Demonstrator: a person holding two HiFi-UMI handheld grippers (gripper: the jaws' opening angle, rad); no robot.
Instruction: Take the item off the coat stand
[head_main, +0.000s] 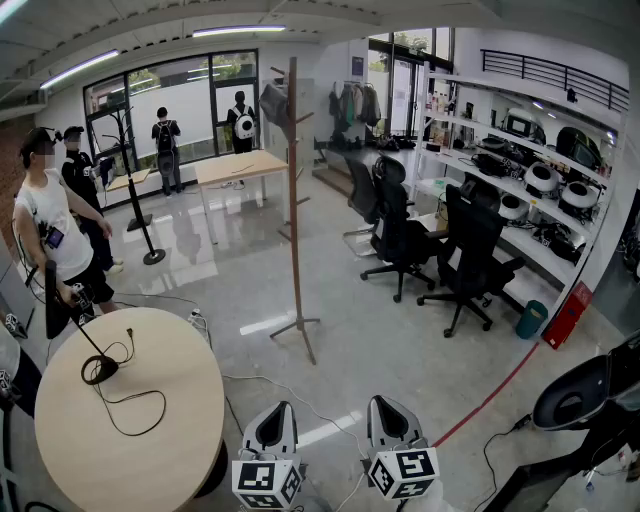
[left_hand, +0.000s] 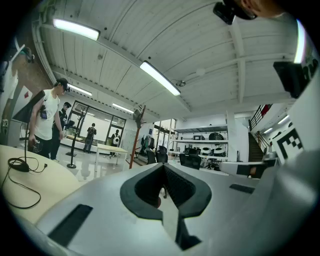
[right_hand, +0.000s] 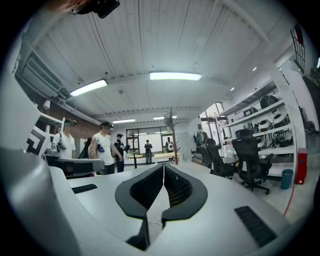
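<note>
A tall wooden coat stand stands on the shiny floor in the middle of the room. A grey item hangs from a peg near its top. My two grippers sit at the bottom edge of the head view, far short of the stand. The left gripper and the right gripper both point level toward it, shut and empty. In the left gripper view the stand and the grey item show beyond the left gripper. In the right gripper view the stand rises behind the right gripper.
A round wooden table with a black cable lies at my left. A person stands behind it, others further back. Two black office chairs and shelving line the right. A black stand and a long table are beyond.
</note>
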